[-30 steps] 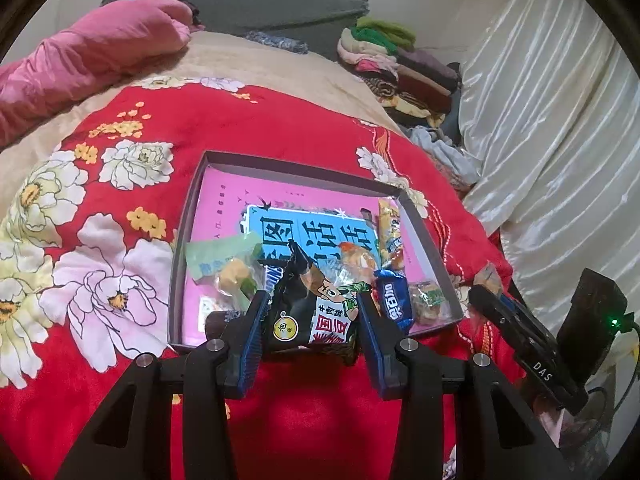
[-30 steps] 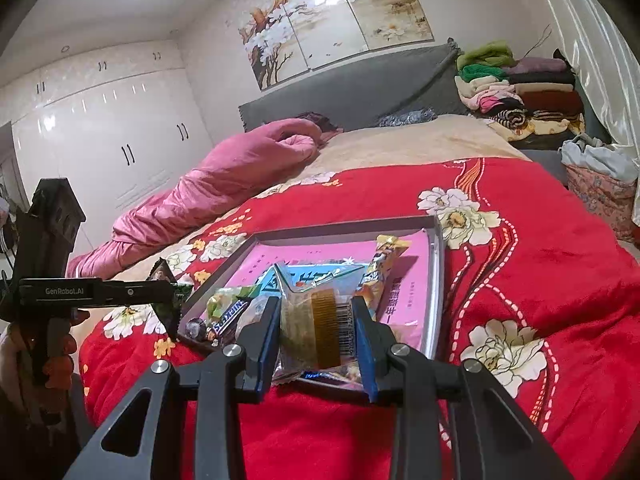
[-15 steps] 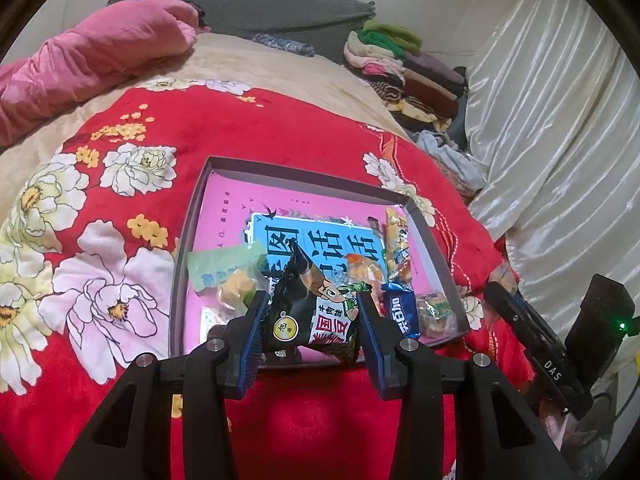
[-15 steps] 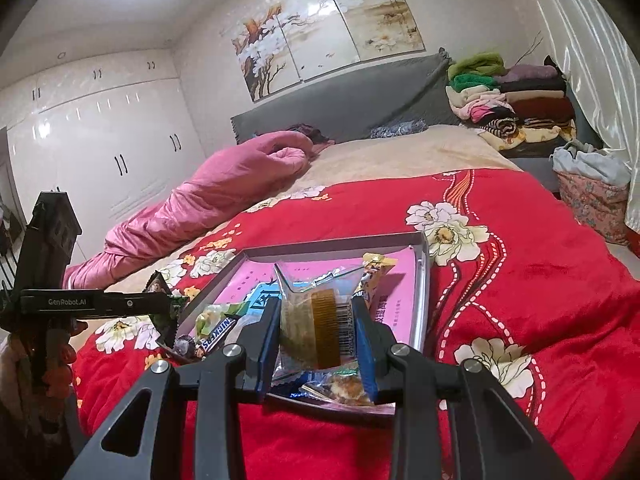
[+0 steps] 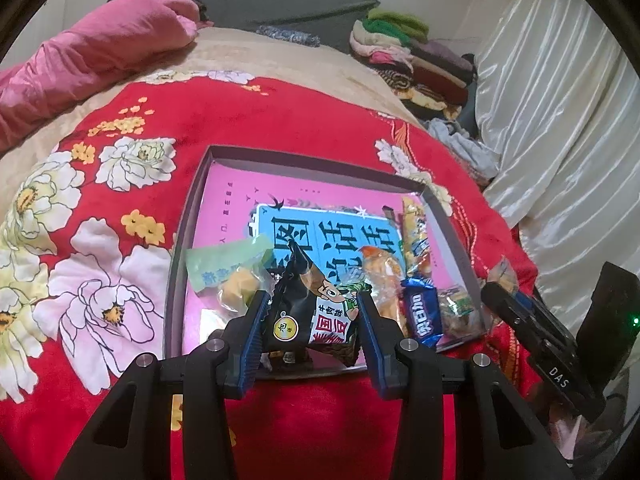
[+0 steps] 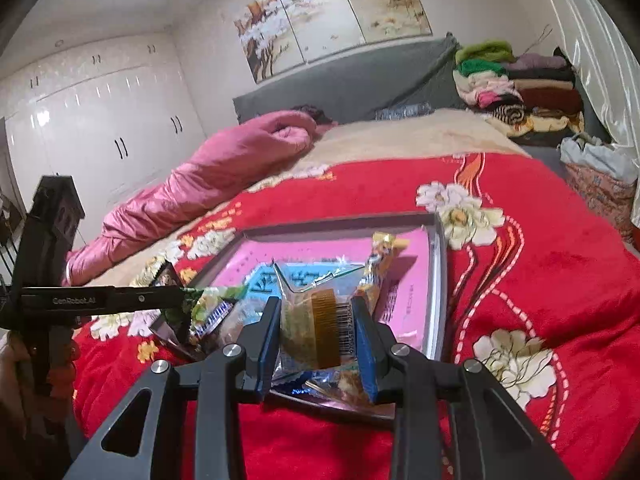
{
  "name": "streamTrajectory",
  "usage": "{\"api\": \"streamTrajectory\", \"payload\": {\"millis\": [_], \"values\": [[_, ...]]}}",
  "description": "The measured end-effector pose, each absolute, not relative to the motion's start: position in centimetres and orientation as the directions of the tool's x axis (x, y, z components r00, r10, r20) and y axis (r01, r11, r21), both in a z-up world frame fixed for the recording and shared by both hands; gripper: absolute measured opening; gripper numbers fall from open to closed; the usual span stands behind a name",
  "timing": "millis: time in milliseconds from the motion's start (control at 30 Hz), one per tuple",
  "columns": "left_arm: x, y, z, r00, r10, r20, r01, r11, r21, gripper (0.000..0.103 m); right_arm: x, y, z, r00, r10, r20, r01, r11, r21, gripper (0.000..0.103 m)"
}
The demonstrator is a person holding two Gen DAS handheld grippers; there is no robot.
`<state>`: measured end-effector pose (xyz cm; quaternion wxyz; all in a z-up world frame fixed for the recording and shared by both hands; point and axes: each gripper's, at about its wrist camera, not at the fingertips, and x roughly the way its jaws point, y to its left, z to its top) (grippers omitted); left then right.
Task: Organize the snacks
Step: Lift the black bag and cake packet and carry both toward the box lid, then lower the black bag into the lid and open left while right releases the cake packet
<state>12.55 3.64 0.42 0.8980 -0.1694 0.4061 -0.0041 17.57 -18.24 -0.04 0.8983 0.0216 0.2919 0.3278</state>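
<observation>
A home bedroom — a bed [image 6: 540, 240] under a red floral blanket, white wardrobe [image 6: 100, 128], folded clothes [image 6: 520, 88] stacked beside.

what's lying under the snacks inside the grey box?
A pink book cover with a blue title panel lines the grey box. Snack packets cover its near edge; anything under the book is hidden.

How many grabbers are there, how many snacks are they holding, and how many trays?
Hand-held grippers: 2 (left hand-held gripper, right hand-held gripper)
Held snacks: 2 (black foil snack packet, clear plastic snack packet)
Grey rectangular tray: 1
Total: 5
</observation>
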Motion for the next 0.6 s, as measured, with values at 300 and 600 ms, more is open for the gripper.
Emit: {"api": "streamTrajectory", "payload": {"millis": [300,600], "values": [[13.1,3.0,-0.6,0.653,-0.129,-0.746,-0.130,0.952,-0.278,0.045,18.4,-17.7,-1.3,0.592,0.596,-0.543,-0.565,0.787,0.249,0.035],[13.5,2.4,-1.2,0.647,-0.105,-0.755,-0.130,0.961,-0.245,0.045,18.6,-16.9,-1.7,0.581,0.597,-0.553,-0.577,0.782,0.237,0.035]]}}
